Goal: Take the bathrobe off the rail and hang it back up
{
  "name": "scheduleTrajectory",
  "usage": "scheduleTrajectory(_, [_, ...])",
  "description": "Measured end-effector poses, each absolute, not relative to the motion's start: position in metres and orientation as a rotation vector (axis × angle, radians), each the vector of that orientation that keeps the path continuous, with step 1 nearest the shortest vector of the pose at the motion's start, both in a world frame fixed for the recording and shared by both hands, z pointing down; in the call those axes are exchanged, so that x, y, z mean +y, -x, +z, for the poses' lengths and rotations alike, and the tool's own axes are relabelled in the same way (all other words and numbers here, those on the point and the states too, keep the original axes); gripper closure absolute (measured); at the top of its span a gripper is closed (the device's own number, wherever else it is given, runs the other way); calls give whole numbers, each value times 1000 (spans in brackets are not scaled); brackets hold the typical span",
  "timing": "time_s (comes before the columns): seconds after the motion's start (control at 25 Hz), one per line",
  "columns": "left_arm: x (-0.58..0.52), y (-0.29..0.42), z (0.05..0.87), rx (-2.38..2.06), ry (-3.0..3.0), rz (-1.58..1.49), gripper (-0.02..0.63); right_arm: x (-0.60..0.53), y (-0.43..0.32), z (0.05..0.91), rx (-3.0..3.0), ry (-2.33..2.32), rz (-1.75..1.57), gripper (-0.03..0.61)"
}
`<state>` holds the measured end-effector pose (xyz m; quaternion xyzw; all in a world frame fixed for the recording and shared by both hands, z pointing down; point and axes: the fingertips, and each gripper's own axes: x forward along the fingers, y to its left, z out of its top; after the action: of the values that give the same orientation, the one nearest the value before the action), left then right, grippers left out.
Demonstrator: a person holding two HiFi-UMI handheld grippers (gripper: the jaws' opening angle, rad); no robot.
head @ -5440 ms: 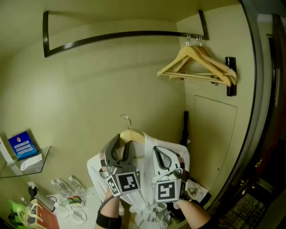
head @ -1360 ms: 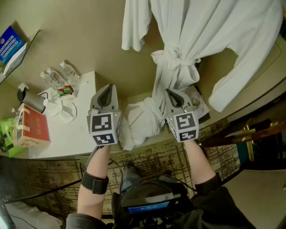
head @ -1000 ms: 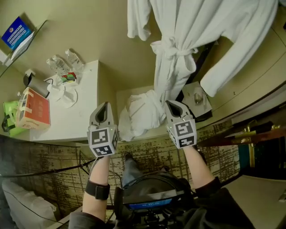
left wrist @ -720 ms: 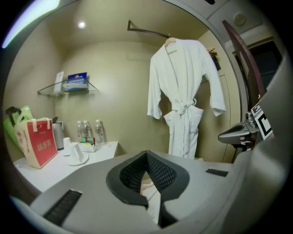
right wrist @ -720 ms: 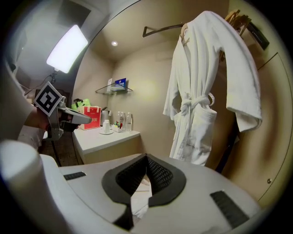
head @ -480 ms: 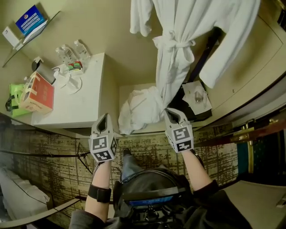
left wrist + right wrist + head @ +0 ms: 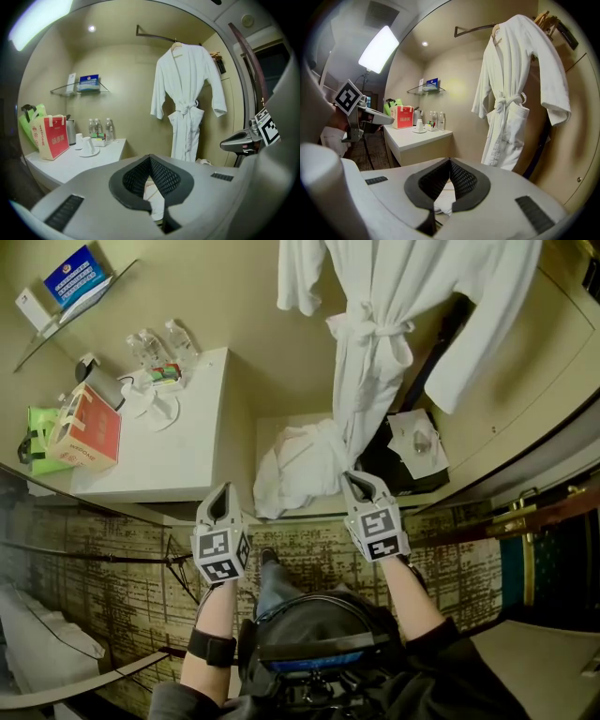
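Note:
The white bathrobe [image 7: 375, 334] hangs on a wooden hanger [image 7: 176, 45] from the dark rail [image 7: 154, 36], belt tied at the waist; it also fills the right of the right gripper view [image 7: 511, 93]. My left gripper [image 7: 222, 493] is held low over the carpet, well short of the robe, shut with nothing in it [image 7: 150, 157]. Level with it on the right, my right gripper [image 7: 356, 479] is also shut and empty [image 7: 450, 160]. Neither touches the robe.
A white counter [image 7: 187, 456] at the left carries a red bag [image 7: 89, 427], water bottles [image 7: 159, 338] and cups. A crumpled white cloth [image 7: 300, 470] lies on a low shelf below the robe, beside a dark tray [image 7: 417, 442]. Spare wooden hangers [image 7: 546, 18] hang at the far right.
Earlier both grippers held the robe on its hanger below the rail; now it hangs there. Over the last second both grippers drew back from it and sank.

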<state>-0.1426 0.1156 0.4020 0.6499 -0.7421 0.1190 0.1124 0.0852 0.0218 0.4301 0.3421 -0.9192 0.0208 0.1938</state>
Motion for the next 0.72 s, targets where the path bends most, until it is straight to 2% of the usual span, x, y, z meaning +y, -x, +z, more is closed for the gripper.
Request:
scheduleTrajectory(0.56, [46,142,444,-1995,-2000,500,614,-11,-49,461,-2503,-959,121,555])
scheduleTrajectory(0.72, [7,139,468,-1863,-2059,547,581,-32,-26,484,-2457,-970,147,556])
